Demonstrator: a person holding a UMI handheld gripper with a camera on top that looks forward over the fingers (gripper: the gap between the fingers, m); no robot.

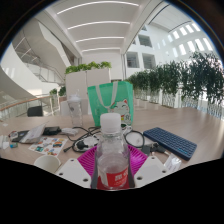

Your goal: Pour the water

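We hold the bottle, pouring not yet begun.

Low in the middle of the frame, the gripper is closed on the upright bottle, both pads pressing its sides, white cap on. We judge the pour is all left to do: a cup waits at lower left, a glass stands above centre-left. The bottle's base is cut off, its water level hard to read, and the small clutter at left unclear.

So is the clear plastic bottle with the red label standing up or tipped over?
Standing up. The clear plastic bottle with the red label sits upright between the gripper fingers, its white cap on top.
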